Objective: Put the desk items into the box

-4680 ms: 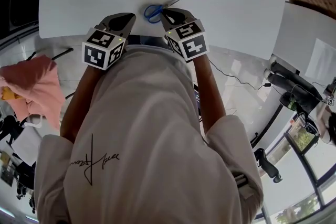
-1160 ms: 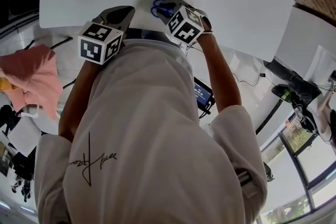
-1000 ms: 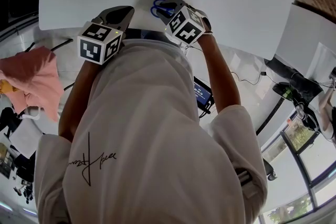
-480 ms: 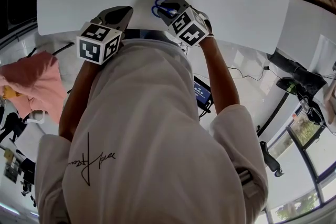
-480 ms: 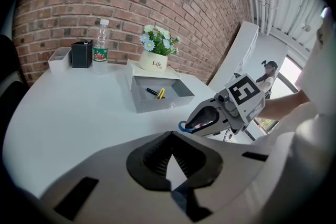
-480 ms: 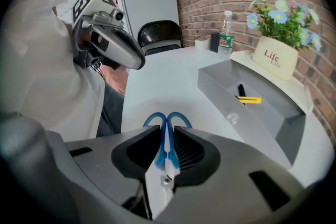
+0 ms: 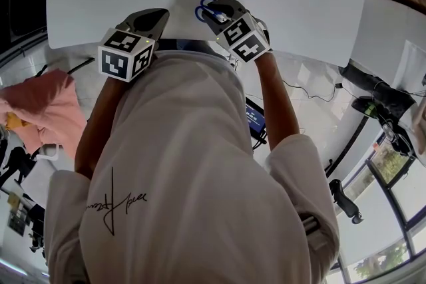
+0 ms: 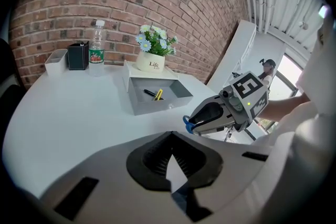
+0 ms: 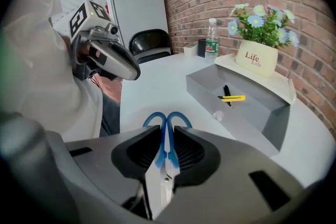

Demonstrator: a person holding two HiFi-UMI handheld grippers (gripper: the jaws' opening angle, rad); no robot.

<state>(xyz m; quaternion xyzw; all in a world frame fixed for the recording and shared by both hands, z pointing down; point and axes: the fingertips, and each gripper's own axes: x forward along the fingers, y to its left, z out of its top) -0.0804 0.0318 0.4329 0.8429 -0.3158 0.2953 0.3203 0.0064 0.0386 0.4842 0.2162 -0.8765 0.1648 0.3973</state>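
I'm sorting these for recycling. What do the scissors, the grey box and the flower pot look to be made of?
The scissors: the blue handle loops look like glossy moulded plastic, and the blades are bare pale metal with a pivot rivet.
The box: matt grey with flat, thin walls. It may be painted metal or plastic; I can't tell which.
The flower pot: cream and smooth with printed lettering, probably glazed ceramic.
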